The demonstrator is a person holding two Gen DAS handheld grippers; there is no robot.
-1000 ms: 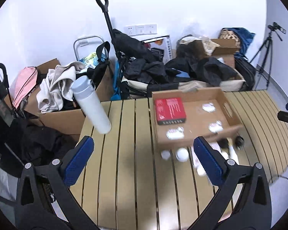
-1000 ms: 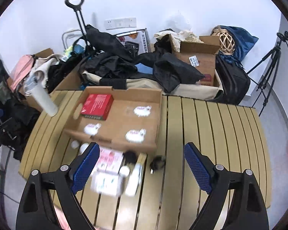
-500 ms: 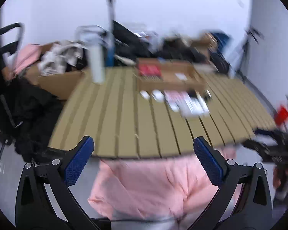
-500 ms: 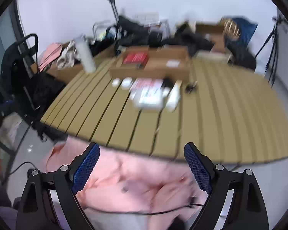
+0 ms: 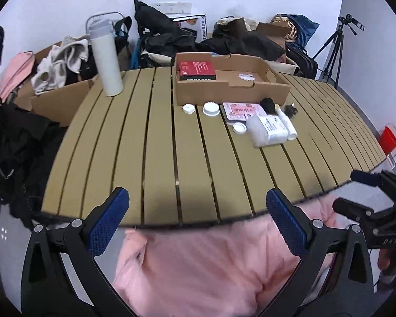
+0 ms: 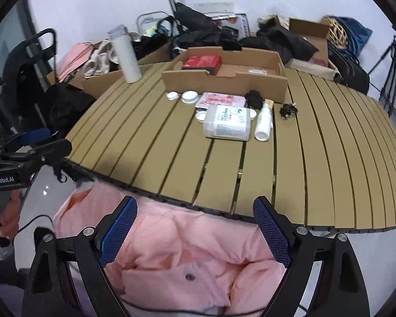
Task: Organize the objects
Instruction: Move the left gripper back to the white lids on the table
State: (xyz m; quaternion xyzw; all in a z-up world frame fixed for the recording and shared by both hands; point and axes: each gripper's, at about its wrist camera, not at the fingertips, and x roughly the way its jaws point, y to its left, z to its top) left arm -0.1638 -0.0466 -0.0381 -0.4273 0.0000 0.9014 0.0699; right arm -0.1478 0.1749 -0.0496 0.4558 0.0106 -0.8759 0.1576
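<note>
Slatted tan boards of the table (image 6: 316, 158) fill the view ahead of both tools, with a cluttered wall of bags and boxes behind. Nearest, the right gripper (image 6: 195, 227) has its blue pads wide apart and empty, hanging over a pink padded jacket (image 6: 187, 259) at the table's near edge; the left gripper (image 5: 198, 219) is likewise spread with nothing between its pads, above the same edge. Well beyond both sets of jaws lie the loose things: a white rectangular bottle (image 6: 228, 122) on its side, a slim white tube (image 6: 264, 121) just beside it, a pink flat packet (image 6: 220, 99), small white lids (image 6: 189, 96) and a black charger (image 6: 287, 111). Behind these stands the open cardboard box (image 6: 224, 84), already holding a red box (image 6: 203, 62). Far off to the left stands a tall white flask (image 5: 105, 58). Judging by this, no item is in hand and a fresh pick is about to begin; the next move calls for reaching forward across the boards and lining one gripper's pads across the bottle's narrower sides
</note>
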